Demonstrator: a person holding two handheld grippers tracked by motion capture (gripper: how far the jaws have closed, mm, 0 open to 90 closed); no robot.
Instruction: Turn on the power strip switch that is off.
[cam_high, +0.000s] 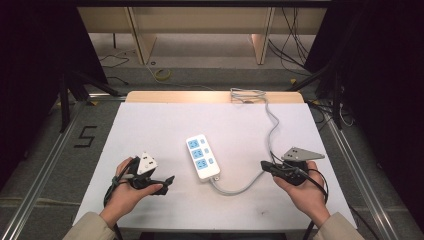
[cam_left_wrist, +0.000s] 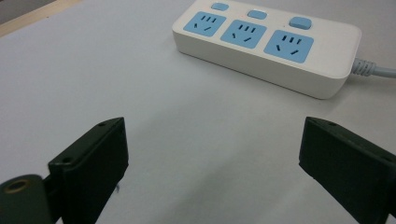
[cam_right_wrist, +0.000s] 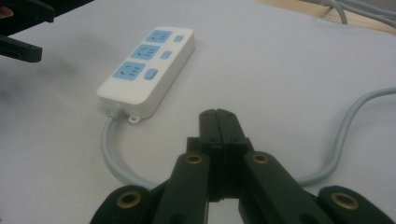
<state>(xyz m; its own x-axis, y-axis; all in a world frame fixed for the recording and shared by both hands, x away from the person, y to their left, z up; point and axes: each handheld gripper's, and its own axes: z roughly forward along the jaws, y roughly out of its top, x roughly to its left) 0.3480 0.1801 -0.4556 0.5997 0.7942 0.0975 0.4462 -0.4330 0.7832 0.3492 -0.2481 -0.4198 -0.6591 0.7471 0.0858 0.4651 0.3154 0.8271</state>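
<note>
A white power strip (cam_high: 202, 156) with three blue sockets and blue switches lies flat in the middle of the white table top (cam_high: 150, 125). Its grey cable (cam_high: 235, 190) loops toward me, then runs right and away to the far edge. My left gripper (cam_high: 162, 179) is held low, left of the strip, its tips pointing at it. In the left gripper view it (cam_left_wrist: 212, 135) stands open with bare table between the jaws and the strip (cam_left_wrist: 266, 44) ahead. My right gripper (cam_high: 263, 165) sits right of the strip, shut on nothing (cam_right_wrist: 219, 114), above the cable (cam_right_wrist: 112, 154). The strip (cam_right_wrist: 147, 70) lies beyond it.
The cable gathers in a coil (cam_high: 247, 94) at the table's far edge. Metal rails (cam_high: 45, 160) run along both sides of the table. Wooden furniture legs (cam_high: 142, 40) and loose wires (cam_high: 162, 75) lie on the floor beyond. The left gripper's jaws (cam_right_wrist: 21, 28) show far off in the right gripper view.
</note>
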